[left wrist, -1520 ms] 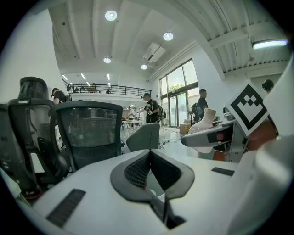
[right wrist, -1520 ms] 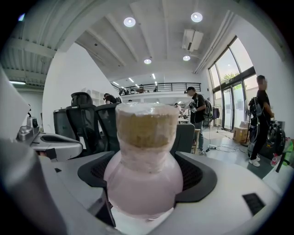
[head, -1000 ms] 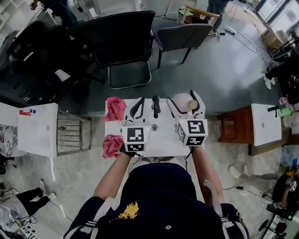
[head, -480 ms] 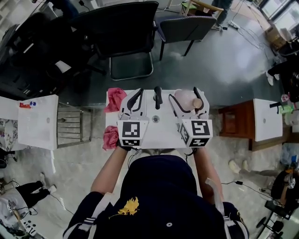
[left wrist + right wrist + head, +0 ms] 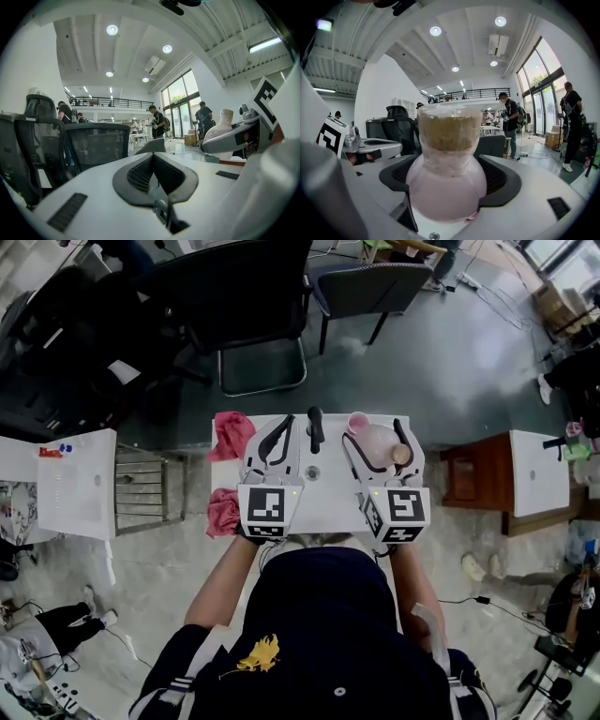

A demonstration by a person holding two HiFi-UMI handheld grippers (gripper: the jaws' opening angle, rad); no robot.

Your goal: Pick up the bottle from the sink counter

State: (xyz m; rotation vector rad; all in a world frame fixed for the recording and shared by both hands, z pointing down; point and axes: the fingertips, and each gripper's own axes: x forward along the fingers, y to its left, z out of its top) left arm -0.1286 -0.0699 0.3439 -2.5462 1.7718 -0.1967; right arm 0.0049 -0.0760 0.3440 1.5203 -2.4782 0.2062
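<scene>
We had the black faucet standing in the gap between our left gripper and right gripper, at the top middle of the white counter, so crossing there was tight. One pink cloth and a second pink cloth crowded the counter's left edge. The bottle filled the right jaws. Lower middle, the bare counter lay open. Above, a black chair stood well apart.
</scene>
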